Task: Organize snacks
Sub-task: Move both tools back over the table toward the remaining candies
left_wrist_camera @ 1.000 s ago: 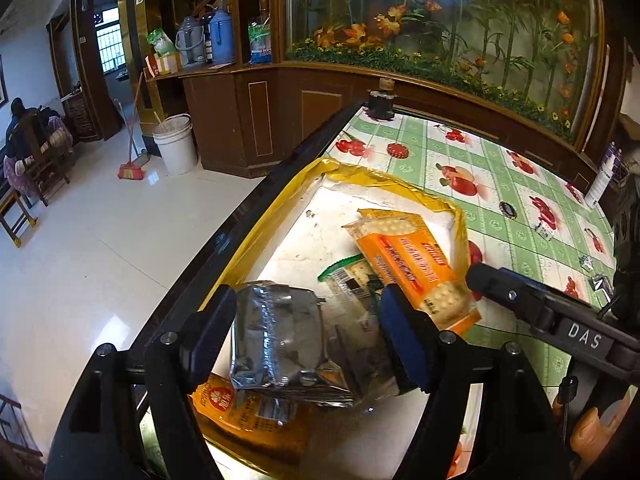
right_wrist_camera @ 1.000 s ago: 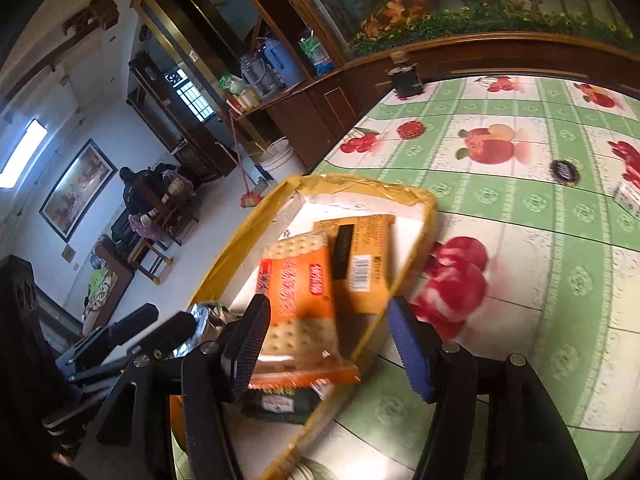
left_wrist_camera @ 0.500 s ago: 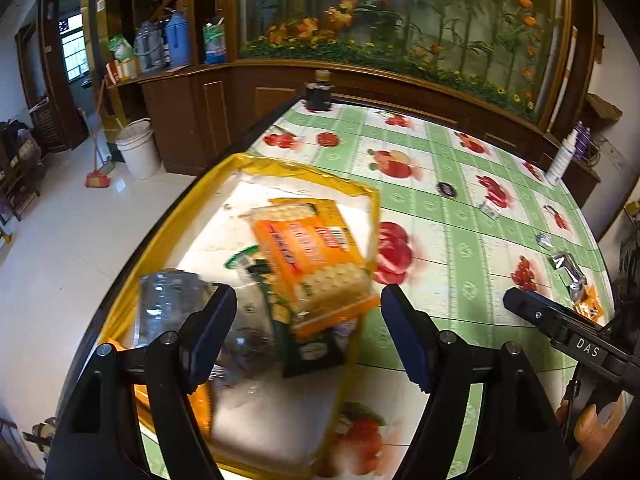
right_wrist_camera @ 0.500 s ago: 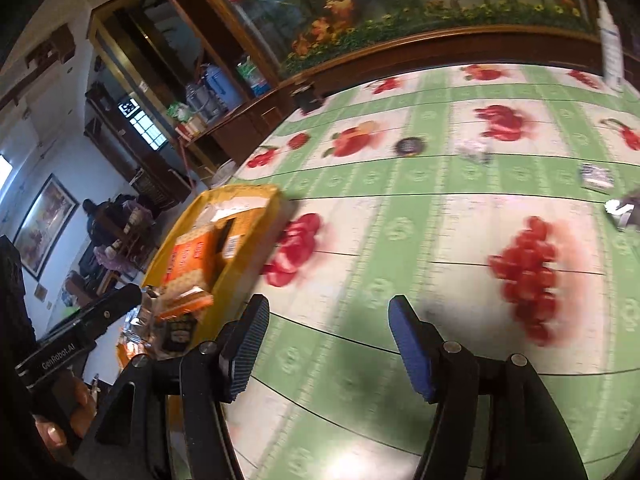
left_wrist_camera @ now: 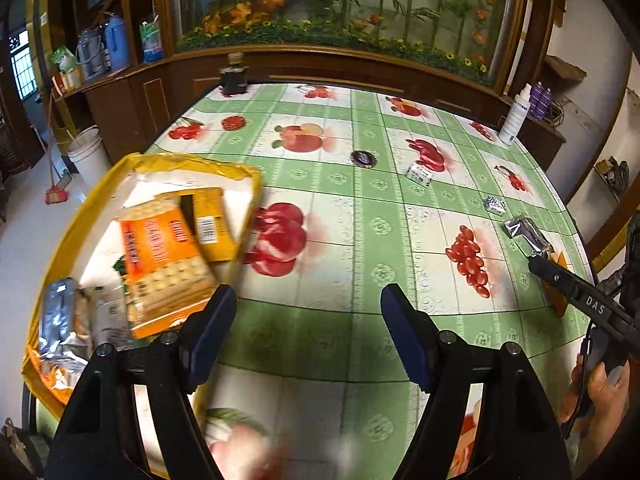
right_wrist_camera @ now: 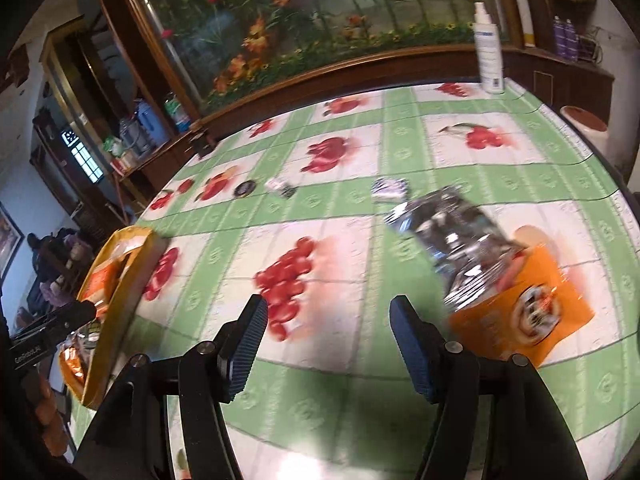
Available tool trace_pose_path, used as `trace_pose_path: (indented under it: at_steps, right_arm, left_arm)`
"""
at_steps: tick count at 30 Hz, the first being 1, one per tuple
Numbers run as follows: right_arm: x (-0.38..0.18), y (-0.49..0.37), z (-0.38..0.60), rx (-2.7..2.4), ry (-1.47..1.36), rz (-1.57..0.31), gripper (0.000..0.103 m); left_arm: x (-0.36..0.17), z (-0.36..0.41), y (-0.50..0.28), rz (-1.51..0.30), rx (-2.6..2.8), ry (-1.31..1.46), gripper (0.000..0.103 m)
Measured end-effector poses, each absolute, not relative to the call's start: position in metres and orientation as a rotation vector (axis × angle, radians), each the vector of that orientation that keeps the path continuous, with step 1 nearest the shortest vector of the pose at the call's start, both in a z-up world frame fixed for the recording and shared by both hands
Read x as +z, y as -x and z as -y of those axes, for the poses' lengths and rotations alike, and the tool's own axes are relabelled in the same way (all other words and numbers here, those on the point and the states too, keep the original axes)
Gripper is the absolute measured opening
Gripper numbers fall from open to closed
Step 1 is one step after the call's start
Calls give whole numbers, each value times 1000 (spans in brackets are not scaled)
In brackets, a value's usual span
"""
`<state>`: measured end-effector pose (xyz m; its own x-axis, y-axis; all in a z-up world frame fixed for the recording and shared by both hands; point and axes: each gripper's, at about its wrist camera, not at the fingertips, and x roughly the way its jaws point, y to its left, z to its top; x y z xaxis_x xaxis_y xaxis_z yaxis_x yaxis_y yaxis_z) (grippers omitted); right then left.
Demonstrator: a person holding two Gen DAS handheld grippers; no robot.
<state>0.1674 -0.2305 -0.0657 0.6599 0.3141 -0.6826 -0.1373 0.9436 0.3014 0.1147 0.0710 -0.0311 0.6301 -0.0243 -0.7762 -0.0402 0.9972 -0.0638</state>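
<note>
A yellow-rimmed tray (left_wrist_camera: 192, 166) at the table's left edge holds an orange cracker pack (left_wrist_camera: 160, 256), a yellow box (left_wrist_camera: 210, 222) and a silver packet (left_wrist_camera: 60, 312). My left gripper (left_wrist_camera: 308, 304) hangs open over the green fruit-print tablecloth just right of the tray, with nothing between its fingers. My right gripper (right_wrist_camera: 328, 320) is open too, above printed red berries. Another silver packet (right_wrist_camera: 456, 240) lies partly on an orange packet (right_wrist_camera: 520, 312), ahead and to the right of the right finger. The tray (right_wrist_camera: 120, 280) is far left in that view.
Two small wrapped sweets (right_wrist_camera: 390, 190) (right_wrist_camera: 280, 188) and a dark round lid (right_wrist_camera: 245, 188) lie mid-table. A white spray bottle (right_wrist_camera: 488, 52) stands at the far right edge, a dark jar (left_wrist_camera: 234, 74) at the far left corner. A wooden planter wall runs behind.
Both grippers swung right, away from the tray and out over the tablecloth. The silver packet and cracker pack that were between the fingers stay in the tray. The loose packets came into the right view.
</note>
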Motion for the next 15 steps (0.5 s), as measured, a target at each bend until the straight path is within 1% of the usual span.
trace_pose_path:
  at_steps: [5,10,15]
  right_arm:
    - [-61,-197,241,248,-187,-798,67]
    - [-53,-239,232,272,-31,-796,66]
    - [-65,-280,209,319,179,-884,65]
  left_arm:
    - [-33,-52,-141,-918,-27,98,74]
    - [-34,-37,-166,-925,-34,106,74]
    - [-47,-35,-205,-975,-45,228,74]
